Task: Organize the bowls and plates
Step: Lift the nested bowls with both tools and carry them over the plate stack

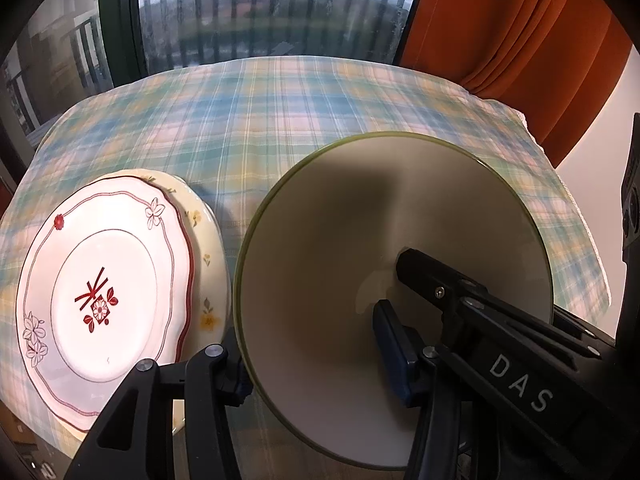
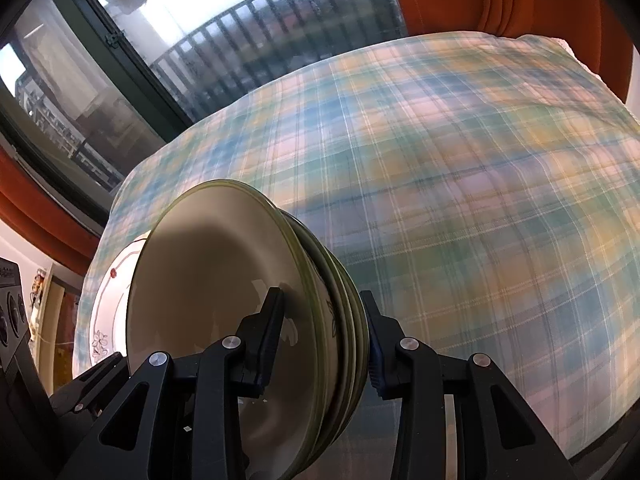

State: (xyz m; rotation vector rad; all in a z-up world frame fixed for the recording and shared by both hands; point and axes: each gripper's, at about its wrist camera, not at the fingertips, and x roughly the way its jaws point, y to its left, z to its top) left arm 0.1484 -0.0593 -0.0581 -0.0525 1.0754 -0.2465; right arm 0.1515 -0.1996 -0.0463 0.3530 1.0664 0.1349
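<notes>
A stack of green-rimmed cream bowls is held over the plaid-clothed table; it also shows in the left wrist view. My right gripper is shut on the stack's rim, one finger inside the top bowl, one outside. My left gripper straddles the left rim of the same stack, with one finger inside the bowl and one outside. The right gripper's finger reaches into the bowl from the right. A white plate with red pattern lies on a cream floral plate at the left.
The plate stack peeks out behind the bowls in the right wrist view. A window with balcony railing is behind the table, orange curtains at the right. The table's far and right edges are near.
</notes>
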